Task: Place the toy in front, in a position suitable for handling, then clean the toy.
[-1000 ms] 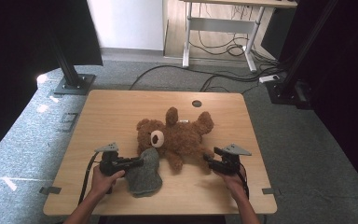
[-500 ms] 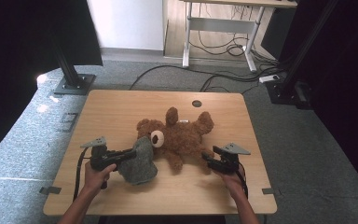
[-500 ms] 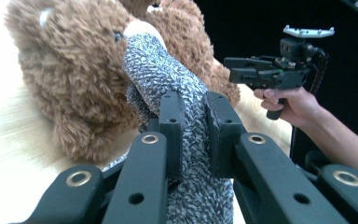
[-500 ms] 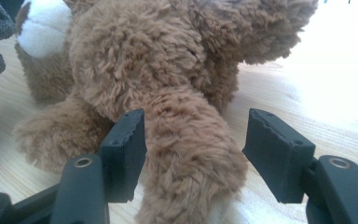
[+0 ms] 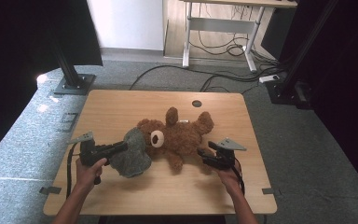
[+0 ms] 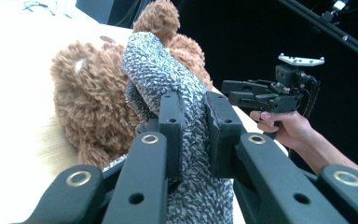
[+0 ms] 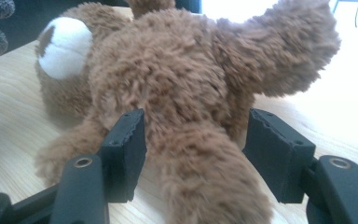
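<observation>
Left gripper (image 6: 191, 135): jaws nearly closed, both pads pressed into a fold of a grey knitted hat (image 6: 168, 79). The knit bunches between the pads and runs out above and below them. In the high view the left gripper (image 5: 121, 148) points rightward, and the hat (image 5: 131, 154) hangs from its tips in a rounded mass, its lower edge at or just above the tabletop; contact with the wood cannot be told. The hat's far right edge touches or overlaps the head of a brown teddy bear (image 5: 179, 137).

Right gripper (image 7: 196, 154): jaws wide apart, one pad on each side of a leg of the bear (image 7: 186, 93). The left pad lies against the fur; the right pad stands clear of it with a gap showing. No squeeze on the fur is visible, so not a grip. In the high view the right gripper (image 5: 204, 156) sits at the near right of the bear, pointing left toward its lower body.

Bear: lies on its back near the middle of the wooden table (image 5: 121, 107), head to the left with the white muzzle showing, limbs spread to the far and right sides.

A hand (image 5: 87, 171) carries the left gripper at the near left edge; the other hand (image 5: 228, 176) carries the right one at the near right.
</observation>
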Demonstrator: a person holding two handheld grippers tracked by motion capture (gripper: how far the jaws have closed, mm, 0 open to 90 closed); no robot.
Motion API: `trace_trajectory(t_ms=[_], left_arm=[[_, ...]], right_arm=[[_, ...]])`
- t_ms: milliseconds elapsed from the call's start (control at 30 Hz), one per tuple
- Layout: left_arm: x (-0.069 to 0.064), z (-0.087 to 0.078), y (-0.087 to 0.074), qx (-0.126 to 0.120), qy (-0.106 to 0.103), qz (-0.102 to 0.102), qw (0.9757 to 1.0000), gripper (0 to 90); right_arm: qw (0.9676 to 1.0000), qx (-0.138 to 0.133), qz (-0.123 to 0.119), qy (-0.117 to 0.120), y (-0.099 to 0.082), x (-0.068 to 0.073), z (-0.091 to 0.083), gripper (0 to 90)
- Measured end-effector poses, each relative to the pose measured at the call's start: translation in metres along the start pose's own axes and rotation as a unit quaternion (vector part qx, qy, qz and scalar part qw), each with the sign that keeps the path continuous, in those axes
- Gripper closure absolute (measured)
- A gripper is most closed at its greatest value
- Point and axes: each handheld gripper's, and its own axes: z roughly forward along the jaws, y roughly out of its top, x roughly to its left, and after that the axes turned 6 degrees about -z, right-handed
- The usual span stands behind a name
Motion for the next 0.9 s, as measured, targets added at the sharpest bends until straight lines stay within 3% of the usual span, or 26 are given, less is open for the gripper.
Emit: trace_trajectory(t_ms=[233, 367, 667, 900], left_arm=[[0.001, -0.001, 0.0, -0.002, 0.005, 0.0, 1.0, 78.0], [0.003, -0.003, 0.001, -0.005, 0.01, -0.001, 0.9999, 77.9], [0.004, -0.003, 0.004, -0.014, 0.003, -0.008, 0.9999, 77.9], [0.001, 0.021, 0.012, -0.006, -0.002, -0.006, 1.0, 77.9]], right_arm=[[0.9997, 0.012, -0.019, 0.015, 0.016, 0.008, 0.016, 35.9], [0.9995, 0.023, -0.01, 0.017, 0.017, 0.006, 0.023, 34.1], [0.9973, 0.069, 0.004, 0.026, -0.001, 0.0, 0.032, 31.0], [0.9956, 0.089, -0.003, 0.027, -0.013, -0.001, 0.039, 35.1]])
